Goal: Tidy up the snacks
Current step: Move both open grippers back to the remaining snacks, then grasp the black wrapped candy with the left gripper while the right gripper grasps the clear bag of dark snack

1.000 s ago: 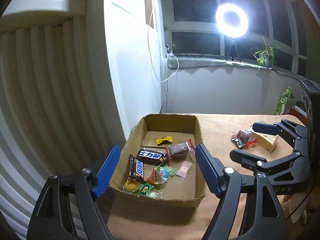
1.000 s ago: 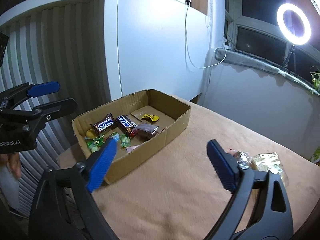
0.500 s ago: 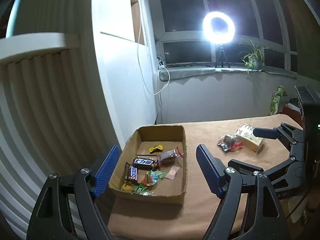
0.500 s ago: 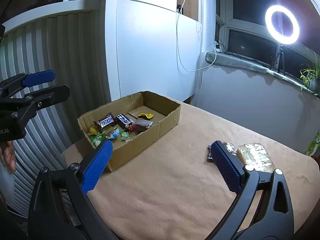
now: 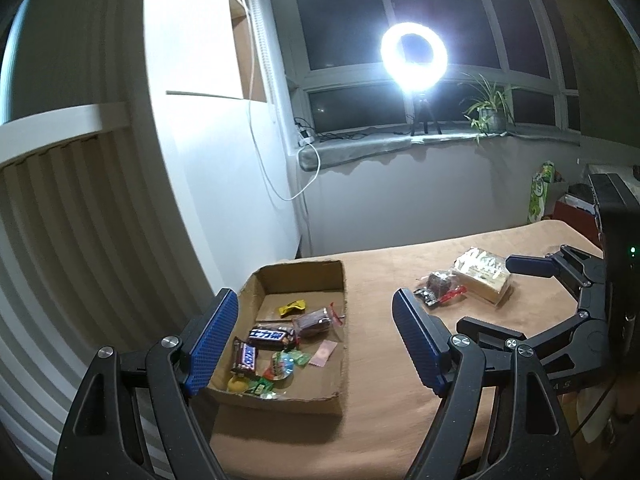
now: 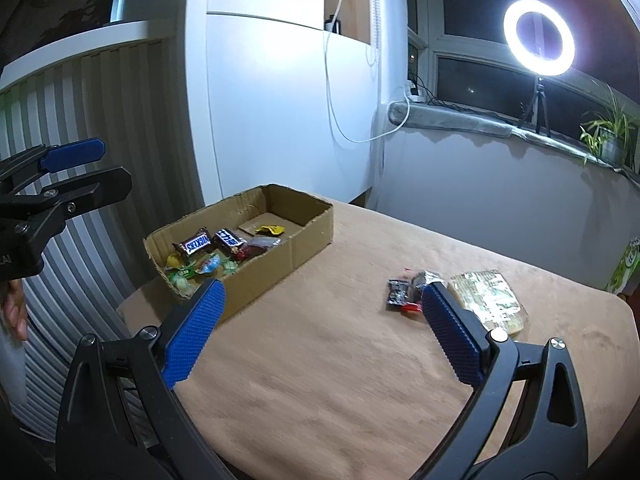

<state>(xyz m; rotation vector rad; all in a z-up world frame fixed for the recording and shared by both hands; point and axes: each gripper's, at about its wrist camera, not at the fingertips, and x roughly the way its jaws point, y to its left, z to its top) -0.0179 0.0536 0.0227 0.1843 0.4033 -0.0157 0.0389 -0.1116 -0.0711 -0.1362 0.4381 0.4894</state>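
Note:
A shallow cardboard box [image 5: 343, 292] [image 6: 312, 236] sits on the tan table, holding several snacks: two chocolate bars [image 5: 272, 335] [image 6: 195, 243], a dark red packet [image 5: 314, 321], a yellow candy [image 5: 293, 307] and green sweets. To the right on the cloth lie a small dark snack packet [image 5: 438, 285] [image 6: 400, 290] and a pale wrapped snack pack [image 5: 482, 270] [image 6: 486, 298]. My left gripper [image 5: 312, 344] hangs open and empty in front of the box. My right gripper [image 6: 320, 332] is also open and empty, above the bare cloth between box and packets.
The table [image 6: 340, 360] ends at a rounded edge on the right and near side. A ribbed radiator wall [image 5: 60, 240] and a white cabinet [image 6: 272, 100] stand left. A ring light [image 5: 414, 56] and a plant [image 5: 486, 108] are on the windowsill. A green carton [image 5: 540, 196] stands at far right.
Both grippers have drawn back from the table, so the box and the loose packets look smaller and farther away. Both stay open and empty.

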